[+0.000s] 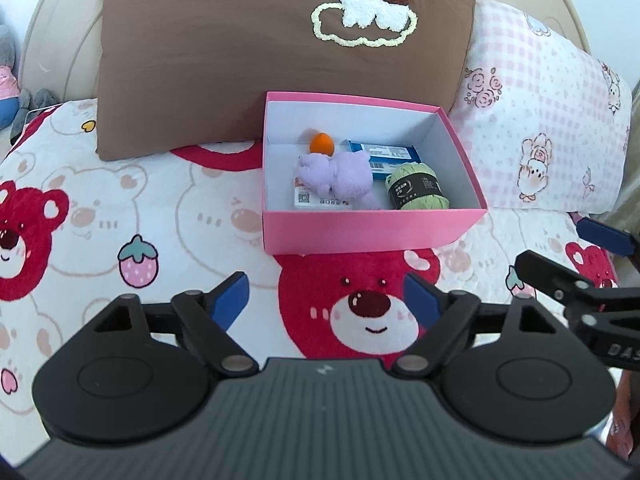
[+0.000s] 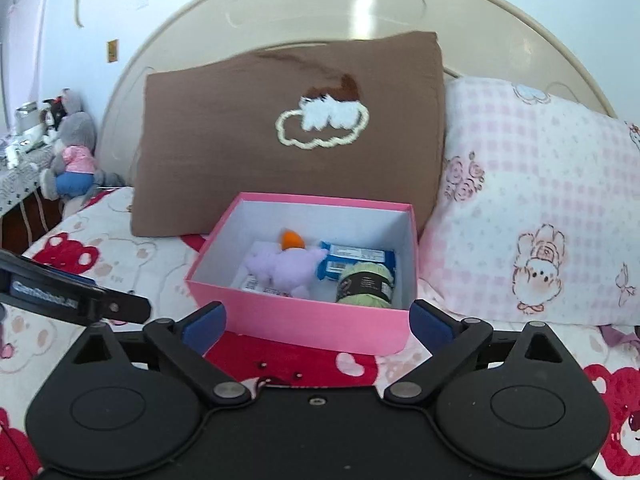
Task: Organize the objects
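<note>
Both jaws wide, empty. Pink box [image 1: 372, 232] at 12 o'clock on soft bed [image 1: 120, 208]; could tip if nudged.

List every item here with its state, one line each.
Pink box: open, no lid, on the bed.
Purple plush: lying in the box.
Orange ball: in the box, behind the plush.
Blue packet: flat in the box.
Green yarn: in the box, on its side.
Left gripper: open, empty.
Right gripper: open, empty.

pink box [image 1: 372, 232], brown pillow [image 1: 240, 60], green yarn [image 1: 416, 186]
</note>
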